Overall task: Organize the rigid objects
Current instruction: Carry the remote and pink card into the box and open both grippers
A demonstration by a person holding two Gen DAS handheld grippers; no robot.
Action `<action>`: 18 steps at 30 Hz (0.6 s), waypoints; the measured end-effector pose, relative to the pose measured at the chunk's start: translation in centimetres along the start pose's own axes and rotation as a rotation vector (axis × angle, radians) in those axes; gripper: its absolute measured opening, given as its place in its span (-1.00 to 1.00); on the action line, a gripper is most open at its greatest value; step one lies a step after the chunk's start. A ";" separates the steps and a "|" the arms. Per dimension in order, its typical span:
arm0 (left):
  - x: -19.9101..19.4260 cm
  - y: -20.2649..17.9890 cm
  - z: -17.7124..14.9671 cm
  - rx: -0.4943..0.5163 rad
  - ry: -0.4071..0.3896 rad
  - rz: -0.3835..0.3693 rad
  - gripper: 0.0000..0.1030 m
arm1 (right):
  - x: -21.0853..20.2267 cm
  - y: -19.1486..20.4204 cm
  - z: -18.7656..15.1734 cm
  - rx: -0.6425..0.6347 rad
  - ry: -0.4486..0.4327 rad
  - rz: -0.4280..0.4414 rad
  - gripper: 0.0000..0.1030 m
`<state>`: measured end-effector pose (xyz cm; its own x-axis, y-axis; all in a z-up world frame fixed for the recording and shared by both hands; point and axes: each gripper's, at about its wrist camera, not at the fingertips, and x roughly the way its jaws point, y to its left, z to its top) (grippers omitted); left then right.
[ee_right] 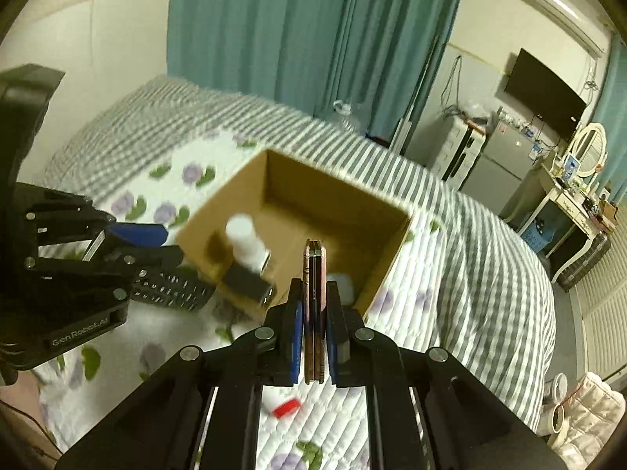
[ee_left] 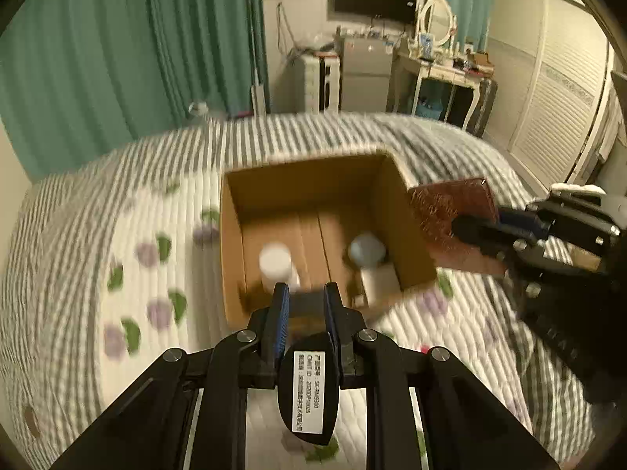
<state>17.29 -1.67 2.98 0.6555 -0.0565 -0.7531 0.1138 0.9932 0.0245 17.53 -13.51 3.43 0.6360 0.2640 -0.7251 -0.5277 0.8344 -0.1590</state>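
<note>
An open cardboard box (ee_left: 235, 243) sits on the bed; it also shows in the right wrist view (ee_right: 392, 250). Inside stand a white bottle (ee_left: 275, 262) and a white bottle with a grey-blue cap (ee_left: 368, 252). My left gripper (ee_left: 305, 293) is shut on a black remote control (ee_left: 307, 384), held at the box's near edge; the remote also shows in the right wrist view (ee_right: 168, 286). My right gripper (ee_right: 314, 297) is shut on a thin reddish-brown flat case (ee_right: 314, 274), held edge-up beside the box; the case also shows in the left wrist view (ee_left: 450, 211).
The bed has a striped and flowered quilt (ee_left: 117, 203). A small white and red object (ee_right: 284, 406) lies on the quilt below my right gripper. Green curtains (ee_left: 117, 39), a dressing table (ee_left: 443, 66) and a louvred wardrobe (ee_left: 556, 90) stand beyond.
</note>
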 end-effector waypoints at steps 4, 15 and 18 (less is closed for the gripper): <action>0.8 0.0 2.9 0.011 -0.046 0.013 -0.66 | 0.3 -1.1 2.0 0.028 -0.037 -0.013 -0.83; 9.2 -0.3 6.5 0.029 0.016 0.022 -0.65 | 9.4 -4.4 1.8 0.170 0.028 0.046 -0.83; 11.1 -0.2 6.7 0.021 0.034 0.021 -0.65 | 11.6 -4.7 1.1 0.187 0.048 0.064 -0.83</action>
<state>29.50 -3.14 -0.99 0.6322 -0.0313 -0.7741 0.1160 0.9918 0.0546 27.99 -13.81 -3.48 0.5748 0.2994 -0.7615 -0.4491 0.8934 0.0122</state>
